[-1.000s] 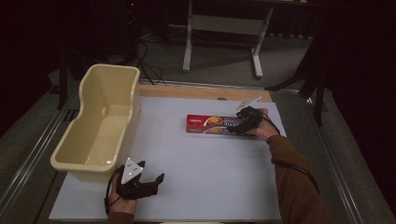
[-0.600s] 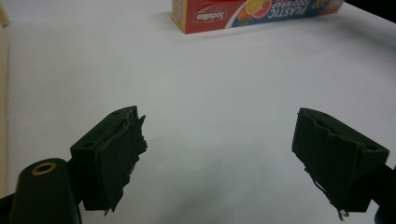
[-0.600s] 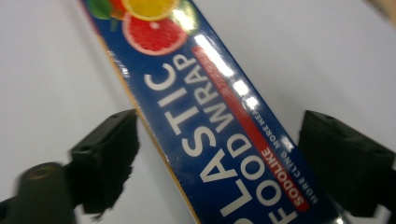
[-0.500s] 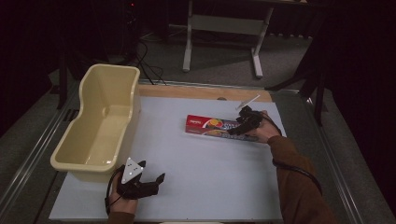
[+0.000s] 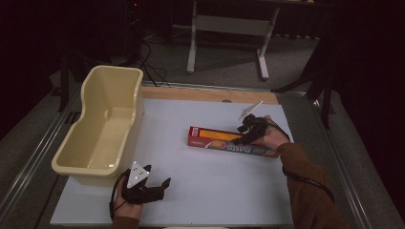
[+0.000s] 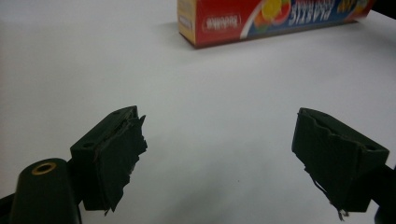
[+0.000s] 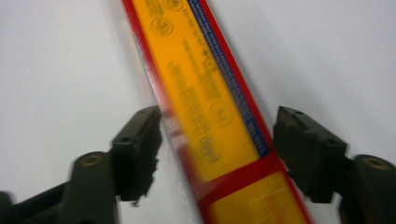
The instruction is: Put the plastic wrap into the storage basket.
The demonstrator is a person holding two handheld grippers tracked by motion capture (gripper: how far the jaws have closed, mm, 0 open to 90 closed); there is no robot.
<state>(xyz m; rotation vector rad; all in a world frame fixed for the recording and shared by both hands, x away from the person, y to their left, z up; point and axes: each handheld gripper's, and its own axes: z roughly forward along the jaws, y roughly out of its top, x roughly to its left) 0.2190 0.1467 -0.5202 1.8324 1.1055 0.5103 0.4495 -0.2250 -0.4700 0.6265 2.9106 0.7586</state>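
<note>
A long red and yellow plastic-wrap box (image 5: pixel 215 139) lies on the white table (image 5: pixel 215 191), right of centre. My right gripper (image 5: pixel 246 133) reaches down over its right part. In the right gripper view the box (image 7: pixel 201 93) runs blurred between the jaws of that gripper (image 7: pixel 217 126). The jaws have just been opening; a thin gap shows beside the right pad (image 7: pixel 299 144). My left gripper (image 5: pixel 157 175) rests open near the table's front left with nothing between its fingers (image 6: pixel 116 154). The box's end (image 6: pixel 261 18) lies far ahead of it.
A cream plastic tub (image 5: pixel 138 95) stands along the table's left side, nothing visible inside it. A wooden strip (image 5: pixel 205 94) edges the far side of the table. Beyond it, metal frame legs (image 5: pixel 229 28) stand on the dark floor.
My right gripper has shifted a little toward the table's front. The box's right end has swung nearer with it, so the box now lies more slanted. The left gripper has stayed put.
</note>
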